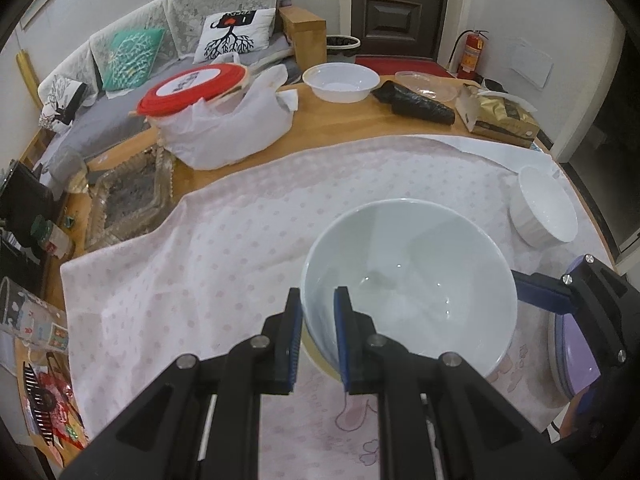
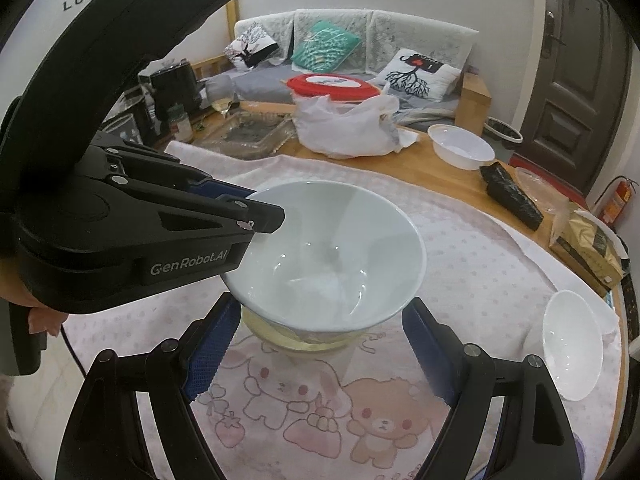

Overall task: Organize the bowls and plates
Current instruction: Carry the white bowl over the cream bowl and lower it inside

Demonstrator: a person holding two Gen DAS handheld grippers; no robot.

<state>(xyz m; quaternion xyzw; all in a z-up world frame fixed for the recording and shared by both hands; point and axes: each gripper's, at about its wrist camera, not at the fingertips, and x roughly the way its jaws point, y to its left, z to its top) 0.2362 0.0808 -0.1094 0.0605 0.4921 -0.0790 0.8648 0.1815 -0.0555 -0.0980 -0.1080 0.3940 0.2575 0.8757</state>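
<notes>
A large white bowl [image 1: 412, 280] [image 2: 332, 256] sits tilted on top of a yellowish bowl [image 2: 304, 342] on the pink cloth. My left gripper [image 1: 318, 340] [image 2: 260, 216] is shut on the near rim of the white bowl, one finger inside and one outside. My right gripper [image 2: 320, 352] is open and empty, its fingers on either side of the lower bowl's base, apart from it; it also shows in the left wrist view [image 1: 560, 292]. A small white ribbed bowl [image 1: 544, 210] [image 2: 572, 340] lies tilted at the right. A purple plate [image 1: 580, 356] sits under the right gripper.
The pink cartoon cloth [image 2: 320, 420] covers the round wooden table [image 1: 340, 120]. At the back stand a white plastic bowl [image 1: 340, 80], a red-lidded container in a white bag [image 1: 208, 120], a black packet [image 1: 416, 104], a gold bag [image 1: 500, 120] and a glass tray [image 1: 128, 196].
</notes>
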